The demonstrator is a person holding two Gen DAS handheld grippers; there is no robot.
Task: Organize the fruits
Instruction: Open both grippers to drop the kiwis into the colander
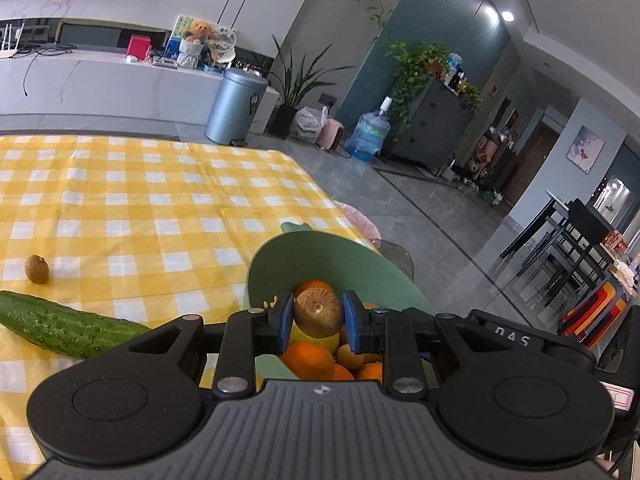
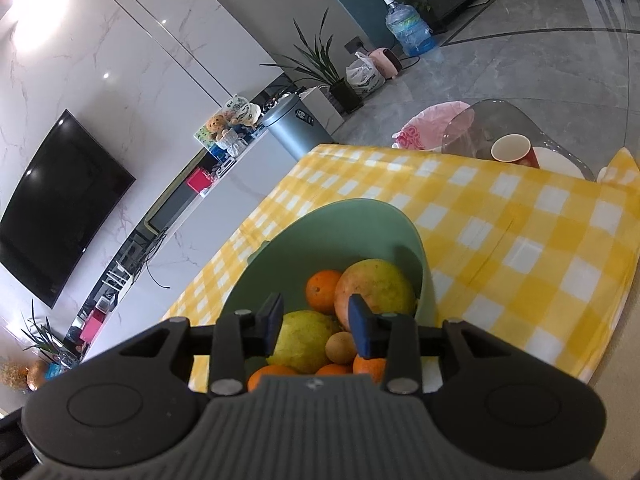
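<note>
My left gripper (image 1: pixel 317 314) is shut on a brown, fuzzy, kiwi-like fruit (image 1: pixel 319 307), held just above the green bowl (image 1: pixel 320 242). Oranges (image 1: pixel 308 356) and a small brown fruit (image 1: pixel 349 356) lie in the bowl below it. A second small brown fruit (image 1: pixel 37 269) and a cucumber (image 1: pixel 60 328) lie on the yellow checked tablecloth to the left. My right gripper (image 2: pixel 316 326) hangs over the same green bowl (image 2: pixel 340 232), jaws apart and pressing on nothing. Beneath it sit a lemon (image 2: pixel 304 340), a small brown fruit (image 2: pixel 340 347), an orange (image 2: pixel 322 290) and a large yellow-orange fruit (image 2: pixel 376 288).
A red cup (image 2: pixel 514 152) and a white plate (image 2: pixel 556 162) stand near the table's far edge, beside a clear chair back (image 2: pixel 480 120). The bowl stands close to the table's right edge (image 1: pixel 344 216). Beyond the table are floor, a bin (image 1: pixel 234 106) and plants.
</note>
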